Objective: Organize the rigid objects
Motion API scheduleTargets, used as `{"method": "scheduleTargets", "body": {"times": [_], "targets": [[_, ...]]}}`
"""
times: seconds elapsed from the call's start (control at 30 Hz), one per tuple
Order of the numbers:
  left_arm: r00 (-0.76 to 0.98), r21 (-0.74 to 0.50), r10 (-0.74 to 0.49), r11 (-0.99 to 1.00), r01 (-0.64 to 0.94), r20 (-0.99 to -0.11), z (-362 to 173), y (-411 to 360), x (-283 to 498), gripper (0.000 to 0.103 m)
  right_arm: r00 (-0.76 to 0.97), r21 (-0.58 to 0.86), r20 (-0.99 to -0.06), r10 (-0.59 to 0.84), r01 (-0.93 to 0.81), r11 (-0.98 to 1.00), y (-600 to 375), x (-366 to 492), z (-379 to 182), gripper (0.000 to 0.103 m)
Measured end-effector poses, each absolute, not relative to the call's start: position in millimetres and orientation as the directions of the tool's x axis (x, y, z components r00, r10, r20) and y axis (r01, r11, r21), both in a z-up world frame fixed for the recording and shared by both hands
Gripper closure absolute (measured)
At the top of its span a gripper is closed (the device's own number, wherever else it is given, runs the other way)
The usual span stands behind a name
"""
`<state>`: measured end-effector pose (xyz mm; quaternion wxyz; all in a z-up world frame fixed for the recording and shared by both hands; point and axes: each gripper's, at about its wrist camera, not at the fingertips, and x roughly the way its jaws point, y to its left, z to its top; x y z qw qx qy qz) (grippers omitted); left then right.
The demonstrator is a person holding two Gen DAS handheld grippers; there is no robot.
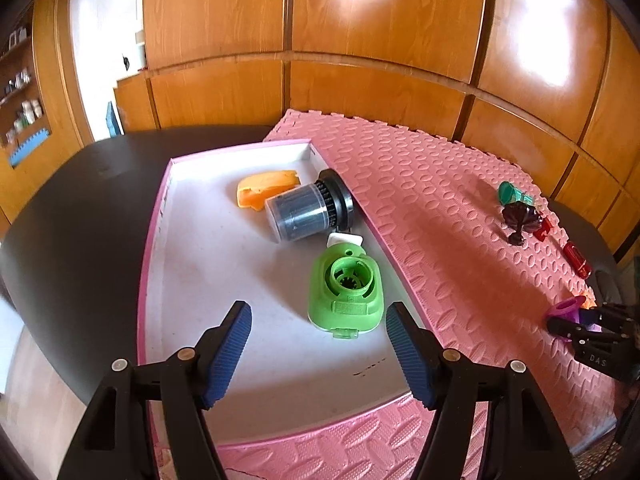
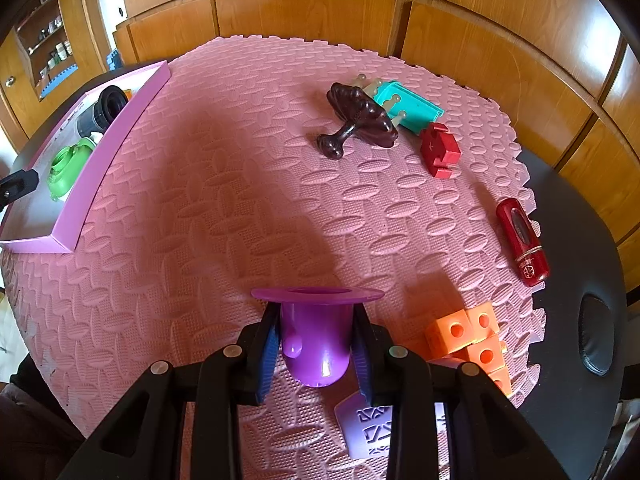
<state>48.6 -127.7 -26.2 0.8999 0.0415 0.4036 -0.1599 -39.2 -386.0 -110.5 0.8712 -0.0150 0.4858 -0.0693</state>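
My left gripper (image 1: 318, 326) is open and empty, hovering over the pink-rimmed white tray (image 1: 200, 280). In the tray lie a green plastic cap (image 1: 344, 288), a grey-black cylinder (image 1: 308, 210) and an orange piece (image 1: 266, 188). My right gripper (image 2: 316, 340) is shut on a purple flanged cup (image 2: 316, 336) above the pink foam mat (image 2: 240, 200); it also shows in the left wrist view (image 1: 568, 320). On the mat lie a dark brown knob (image 2: 360, 118), a teal block (image 2: 408, 106), a red block (image 2: 440, 150), a red tube (image 2: 522, 240), orange cubes (image 2: 472, 340) and a lilac tile (image 2: 368, 428).
The tray (image 2: 100, 152) sits on the mat's left side, on a black round table (image 1: 80, 220). Wooden panelled walls (image 1: 360, 40) stand behind. A shelf with bottles (image 1: 20, 100) is at far left. A black pad (image 2: 596, 336) lies on the table at right.
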Motion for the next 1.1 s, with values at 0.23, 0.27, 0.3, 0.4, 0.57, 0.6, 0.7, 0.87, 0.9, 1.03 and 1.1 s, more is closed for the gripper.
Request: {"method": "scheduleTargets", "body": {"times": [0.23, 0.27, 0.3, 0.4, 0.57, 0.6, 0.7, 0.87, 0.9, 1.03, 1.1], "targets": [[0.63, -0.035, -0.242, 0.946, 0.323, -0.738, -24, -128, 42, 0.033, 0.519, -0.082, -0.844, -0.131, 0.115, 0.99, -388, -39, -111, 0.071], [0.629, -0.034, -0.241, 0.946, 0.322, -0.739, -24, -128, 41, 0.033, 0.52, -0.083, -0.844, -0.131, 0.116, 0.99, -387, -39, -111, 0.071], [0.628, -0.035, -0.24, 0.946, 0.321, -0.74, -25, -128, 41, 0.033, 0.52, -0.083, -0.844, -0.132, 0.116, 0.99, -387, -39, -111, 0.071], [0.625, -0.037, -0.24, 0.947, 0.32, -0.743, -26, -127, 40, 0.033, 0.521, -0.085, -0.843, -0.134, 0.117, 0.99, -386, -39, -111, 0.071], [0.626, -0.039, -0.241, 0.947, 0.318, -0.742, -25, -123, 39, 0.033, 0.525, -0.091, -0.84, -0.138, 0.115, 0.989, -386, -39, -111, 0.071], [0.626, -0.038, -0.24, 0.947, 0.318, -0.742, -25, -123, 39, 0.033, 0.526, -0.092, -0.839, -0.139, 0.115, 0.989, -385, -39, -111, 0.071], [0.628, -0.043, -0.241, 0.949, 0.314, -0.74, -24, -122, 38, 0.033, 0.528, -0.1, -0.837, -0.145, 0.113, 0.989, -384, -39, -111, 0.071], [0.63, -0.042, -0.238, 0.95, 0.309, -0.74, -24, -119, 37, 0.033, 0.53, -0.111, -0.834, -0.153, 0.11, 0.988, -383, -40, -111, 0.071], [0.63, -0.042, -0.237, 0.95, 0.309, -0.74, -24, -119, 37, 0.033, 0.53, -0.11, -0.834, -0.153, 0.111, 0.988, -383, -40, -111, 0.071], [0.633, -0.045, -0.235, 0.953, 0.3, -0.738, -24, -114, 37, 0.033, 0.53, -0.105, -0.834, -0.15, 0.113, 0.988, -384, -40, -111, 0.071], [0.635, -0.045, -0.233, 0.954, 0.298, -0.736, -24, -112, 37, 0.033, 0.531, -0.106, -0.834, -0.151, 0.115, 0.988, -384, -40, -112, 0.071]]}}
